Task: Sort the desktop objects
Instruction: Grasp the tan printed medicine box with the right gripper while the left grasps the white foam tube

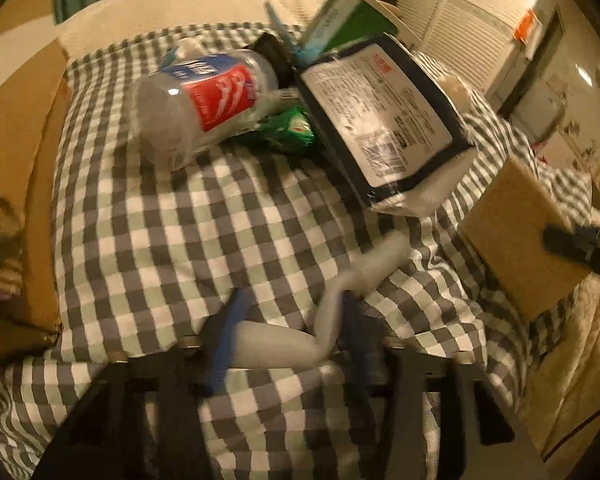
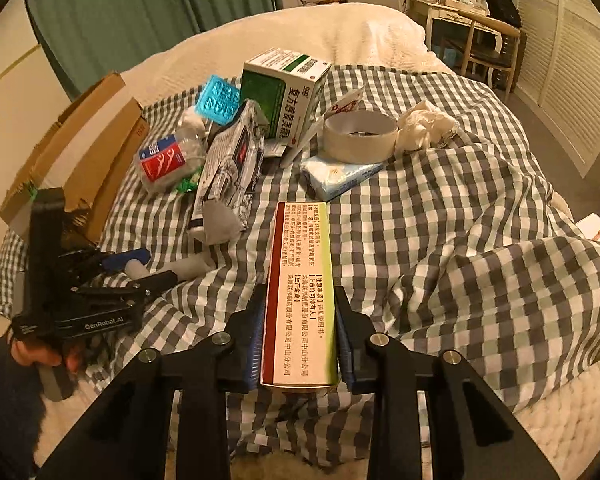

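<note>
My right gripper (image 2: 300, 336) is shut on a long medicine box (image 2: 300, 292) with red and yellow sides, held above the checkered cloth (image 2: 460, 220). The box also shows in the left wrist view (image 1: 516, 236) at the right. My left gripper (image 1: 288, 336) is shut on a pale grey, sock-like object (image 1: 336, 304); it shows in the right wrist view (image 2: 140, 268) at the left. A clear bottle with a red label (image 1: 204, 100), a black-rimmed packet (image 1: 384, 120) and a green-and-white box (image 2: 284, 96) lie in a pile.
A cardboard box (image 2: 80, 152) stands at the left edge of the bed. A tape roll (image 2: 358, 136), a blue tissue pack (image 2: 340, 176), crumpled white cloth (image 2: 424, 124) and a blue blister pack (image 2: 218, 100) lie on the cloth. A desk and chair (image 2: 480, 36) stand behind.
</note>
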Motion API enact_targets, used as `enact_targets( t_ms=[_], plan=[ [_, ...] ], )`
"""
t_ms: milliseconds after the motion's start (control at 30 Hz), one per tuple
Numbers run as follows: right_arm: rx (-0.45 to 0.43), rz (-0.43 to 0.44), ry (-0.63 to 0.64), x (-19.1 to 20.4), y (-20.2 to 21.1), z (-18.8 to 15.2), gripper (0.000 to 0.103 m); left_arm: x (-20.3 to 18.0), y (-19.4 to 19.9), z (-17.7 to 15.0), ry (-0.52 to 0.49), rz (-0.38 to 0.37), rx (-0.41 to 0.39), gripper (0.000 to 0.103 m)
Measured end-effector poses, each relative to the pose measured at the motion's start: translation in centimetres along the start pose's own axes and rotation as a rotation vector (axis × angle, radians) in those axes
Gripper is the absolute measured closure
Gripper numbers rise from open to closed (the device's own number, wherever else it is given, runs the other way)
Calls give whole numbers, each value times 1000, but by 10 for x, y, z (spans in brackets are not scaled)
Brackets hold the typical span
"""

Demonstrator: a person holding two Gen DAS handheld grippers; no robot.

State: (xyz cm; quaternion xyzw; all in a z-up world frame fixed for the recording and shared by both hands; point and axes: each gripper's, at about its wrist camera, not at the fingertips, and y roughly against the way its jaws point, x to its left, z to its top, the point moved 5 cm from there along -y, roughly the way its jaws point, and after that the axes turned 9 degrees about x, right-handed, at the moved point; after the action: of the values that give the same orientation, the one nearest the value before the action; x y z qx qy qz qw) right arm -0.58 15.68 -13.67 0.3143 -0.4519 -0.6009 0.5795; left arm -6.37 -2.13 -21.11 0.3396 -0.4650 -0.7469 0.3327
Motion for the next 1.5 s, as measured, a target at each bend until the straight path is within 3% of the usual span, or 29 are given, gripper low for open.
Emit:
enact_targets(
  t_ms=[100, 233, 267, 367, 467, 633, 700, 833, 900, 967, 1067, 1167, 1233, 1300, 1500],
  plan=[
    [32, 26, -9, 6, -10, -3, 67, 12, 6, -7, 33, -40, -5, 72],
    [41, -31, 25, 13, -13, -7, 70, 9, 14, -14, -7, -23, -2, 72],
    [46, -36, 33, 14, -13, -8, 70, 8, 14, -13, -19, -6, -5, 70],
    [56, -42, 38, 15, -12, -11, 70, 4, 12, -18, -38, 0, 7, 48],
    [67, -39, 21, 14, -13, -14, 70, -2, 13, -17, -65, 37, 11, 45],
    [79, -77, 30, 14, -13, -22, 74, -12, 16, -5, -67, 61, -20, 83],
    [77, -79, 32, 15, -9, -23, 74, -9, 28, -4, -47, 48, -56, 102],
    [53, -77, 31, 16, 5, -23, 75, -20, 44, -1, -51, -22, -103, 103],
    [40, -70, 25, 17, 13, -21, 74, -25, 43, -3, -75, -48, -75, 103],
    [27, -70, 28, 19, 22, -19, 74, -27, 36, -4, -83, 6, -82, 103],
    [5, -74, 37, 23, 33, -16, 74, -31, 26, -4, -90, -13, -80, 102],
    [-4, -65, 30, 25, 37, -18, 74, -30, 30, -1, -103, -2, -103, 96],
    [0, -54, 16, 24, 37, -20, 74, -32, 27, 4, -108, 13, -116, 78],
    [16, -37, 2, 22, 33, -22, 74, -33, 22, 7, -113, 27, -116, 49],
    [38, -39, -9, 19, 27, -22, 74, -32, -13, 7, -149, 88, -8, 49]
  ],
)
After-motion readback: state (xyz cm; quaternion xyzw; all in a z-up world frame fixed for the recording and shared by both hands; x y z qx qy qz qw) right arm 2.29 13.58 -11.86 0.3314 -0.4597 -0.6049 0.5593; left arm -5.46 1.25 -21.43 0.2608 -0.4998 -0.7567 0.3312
